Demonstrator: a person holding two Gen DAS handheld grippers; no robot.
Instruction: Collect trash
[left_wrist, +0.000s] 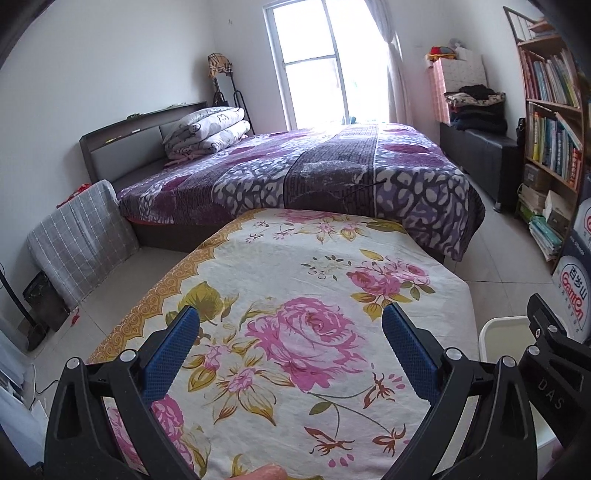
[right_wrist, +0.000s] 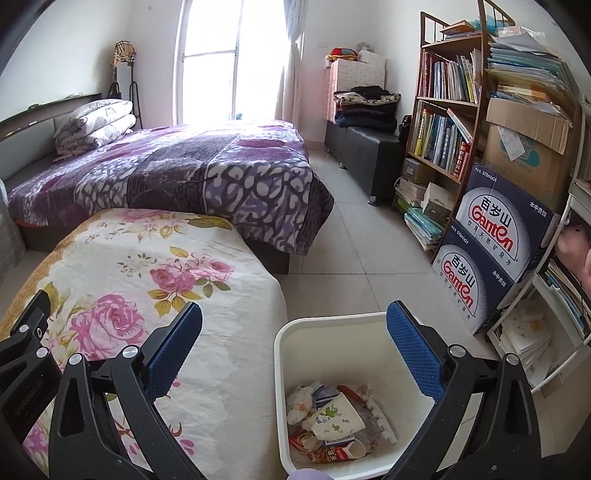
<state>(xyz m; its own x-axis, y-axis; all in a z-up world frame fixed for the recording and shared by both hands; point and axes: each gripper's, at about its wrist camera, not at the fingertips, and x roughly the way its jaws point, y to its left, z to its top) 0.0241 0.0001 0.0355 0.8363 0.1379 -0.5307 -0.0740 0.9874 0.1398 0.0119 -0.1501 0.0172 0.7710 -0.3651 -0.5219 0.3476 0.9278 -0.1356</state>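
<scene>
A white bin (right_wrist: 295, 332) stands on the floor beside the floral-covered table (right_wrist: 122, 266). Inside it lies a pile of trash (right_wrist: 334, 424): a paper cup, crumpled tissue, wrappers and a small carton. My right gripper (right_wrist: 293, 325) hangs open above the bin's near-left side, nothing between its blue pads (right_wrist: 413, 350). In the left wrist view my left gripper (left_wrist: 291, 326) is open over the floral cloth (left_wrist: 295, 295), holding nothing. The bin's rim (left_wrist: 502, 328) shows at that view's lower right, behind the right gripper's black frame (left_wrist: 546, 343).
A bed with a purple blanket (right_wrist: 207, 166) lies past the table. Stacked water cartons (right_wrist: 495, 251), a bookshelf (right_wrist: 443, 122) and a white rack (right_wrist: 546, 325) line the right wall. A tiled floor strip (right_wrist: 354, 243) runs between the bed and the shelves.
</scene>
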